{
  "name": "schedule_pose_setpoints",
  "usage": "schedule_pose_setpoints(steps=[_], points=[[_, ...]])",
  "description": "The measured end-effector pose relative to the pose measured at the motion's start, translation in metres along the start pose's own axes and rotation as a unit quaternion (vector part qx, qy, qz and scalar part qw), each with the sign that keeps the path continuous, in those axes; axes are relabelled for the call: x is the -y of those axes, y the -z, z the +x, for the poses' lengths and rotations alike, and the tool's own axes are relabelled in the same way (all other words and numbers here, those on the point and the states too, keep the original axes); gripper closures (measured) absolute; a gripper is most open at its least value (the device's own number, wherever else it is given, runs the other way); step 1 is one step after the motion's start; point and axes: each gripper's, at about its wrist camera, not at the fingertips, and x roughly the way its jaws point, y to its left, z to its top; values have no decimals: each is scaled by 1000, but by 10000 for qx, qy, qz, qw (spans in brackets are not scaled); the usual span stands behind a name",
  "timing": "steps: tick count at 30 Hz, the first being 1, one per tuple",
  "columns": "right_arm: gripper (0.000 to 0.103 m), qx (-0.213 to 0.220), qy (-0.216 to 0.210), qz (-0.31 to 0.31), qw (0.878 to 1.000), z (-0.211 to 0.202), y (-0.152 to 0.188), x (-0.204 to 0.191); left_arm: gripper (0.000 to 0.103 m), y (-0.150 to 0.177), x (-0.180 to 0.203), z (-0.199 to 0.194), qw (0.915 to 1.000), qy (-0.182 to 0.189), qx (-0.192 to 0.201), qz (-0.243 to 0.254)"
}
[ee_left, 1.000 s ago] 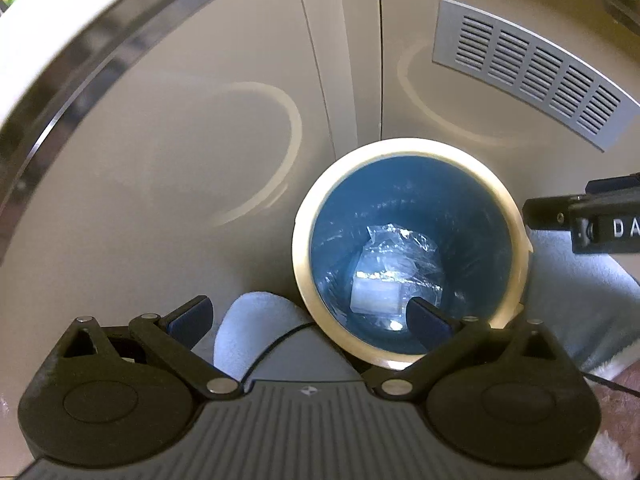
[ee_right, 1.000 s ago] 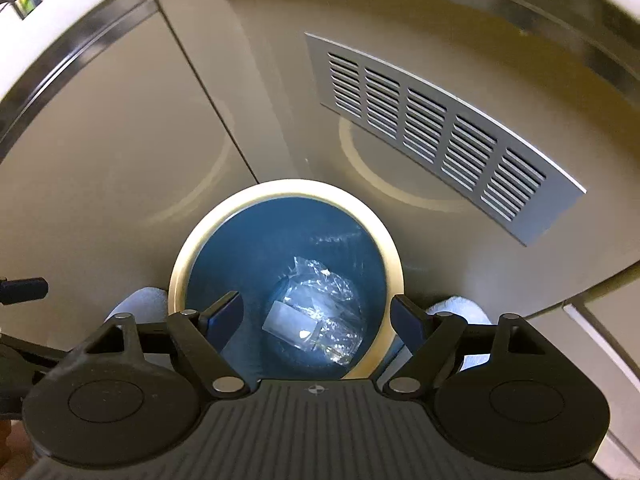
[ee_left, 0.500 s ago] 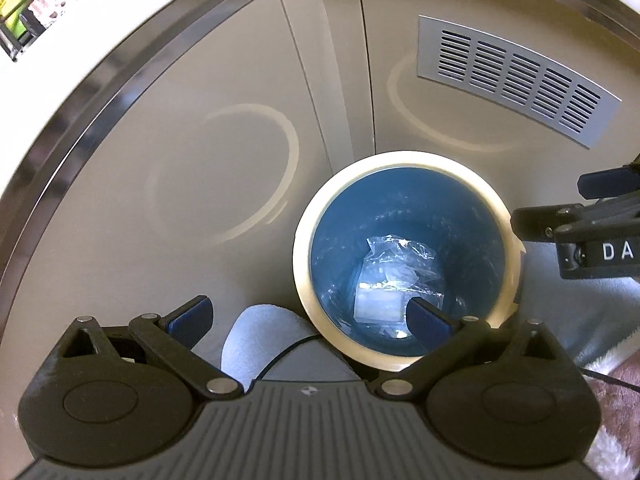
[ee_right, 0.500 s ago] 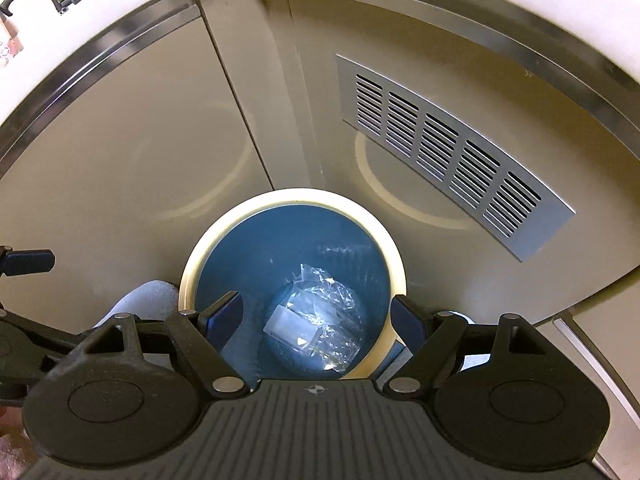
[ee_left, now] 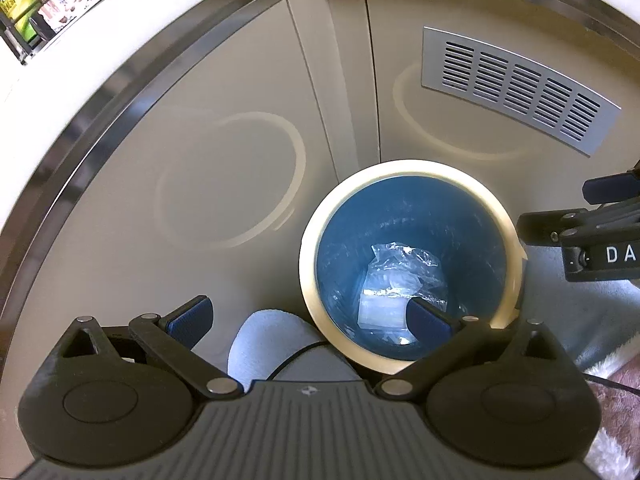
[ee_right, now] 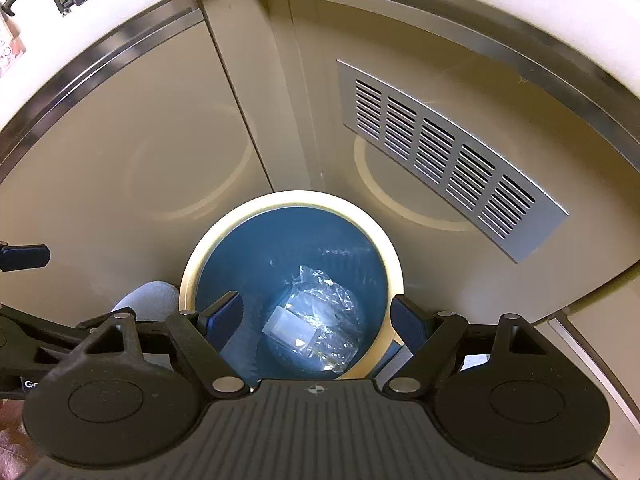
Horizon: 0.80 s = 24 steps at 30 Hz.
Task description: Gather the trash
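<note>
Left wrist view: both grippers are hanging spread wide over the bin, holding nothing.

Trash, a crinkled clear plastic wrapper (ee_left: 404, 280) with a small whitish box, is lying at the bottom of the blue bin (ee_left: 412, 172), well below the left gripper (ee_left: 308, 320), whose right finger is sitting over the bin mouth. On the right wrist view, the right gripper (ee_right: 316, 320) is straddling the cream rim, wrapper showing between its fingers. A slotted vent panel (ee_right: 440, 152) is sitting on the beige cabinet behind.

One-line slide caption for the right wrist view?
Open right gripper poised above blue bin holding crumpled clear plastic, beside a vented cabinet.
</note>
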Motion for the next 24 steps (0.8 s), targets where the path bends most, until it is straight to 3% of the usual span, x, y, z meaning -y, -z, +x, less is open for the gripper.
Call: schedule_pose_setpoints(steps=[24], points=[[20, 8, -8, -10, 10000, -2, 2, 1, 0, 0, -1, -7, 10000, -57, 60, 30]])
